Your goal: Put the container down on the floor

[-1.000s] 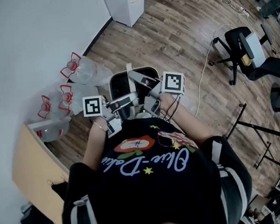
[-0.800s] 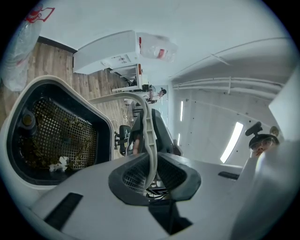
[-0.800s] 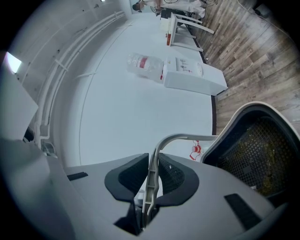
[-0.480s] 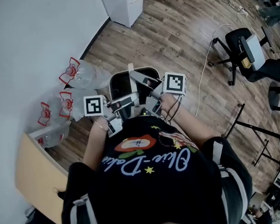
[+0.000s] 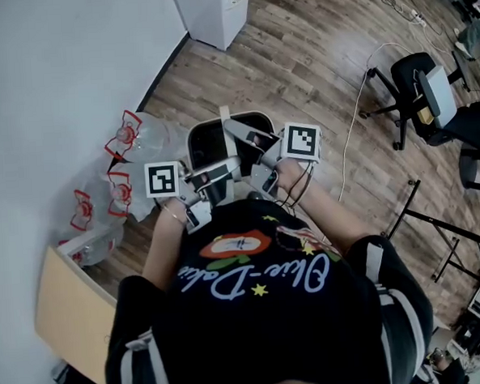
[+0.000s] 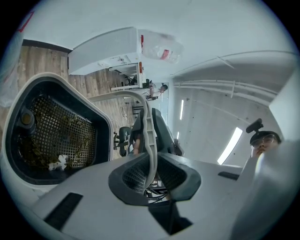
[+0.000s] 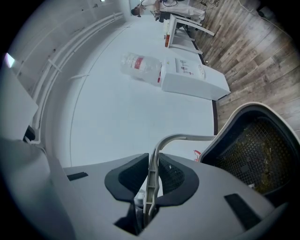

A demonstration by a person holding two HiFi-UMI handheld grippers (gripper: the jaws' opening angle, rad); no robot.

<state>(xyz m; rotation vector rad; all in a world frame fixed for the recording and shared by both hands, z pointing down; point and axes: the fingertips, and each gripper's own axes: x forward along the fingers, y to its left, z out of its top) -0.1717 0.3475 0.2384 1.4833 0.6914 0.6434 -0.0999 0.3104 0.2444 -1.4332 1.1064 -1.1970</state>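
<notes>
Left gripper has its jaws clamped on the thin white handle. The right gripper is clamped on the same handle from the other side, so we have a two-point hold. The handle arches over to the container, a white-rimmed bin with a dark inside and a mesh basket holding some scraps. In the head view the container hangs just in front of the person's chest, over the wood floor and close to the wall. It looks lifted, though we can't see the underside. We judge it to be rigid plastic and fairly light, but the handle is narrow and may pivot, so the bin could swing or tip. We would keep both grips on the handle and lower it level. Empty bottles with red labels lie just left of it by the wall and crowd that side. A wooden tabletop is nearer on the left. A white cabinet stands ahead, while a cable and an office chair sit well off to the right. The floor straight below looks free.
</notes>
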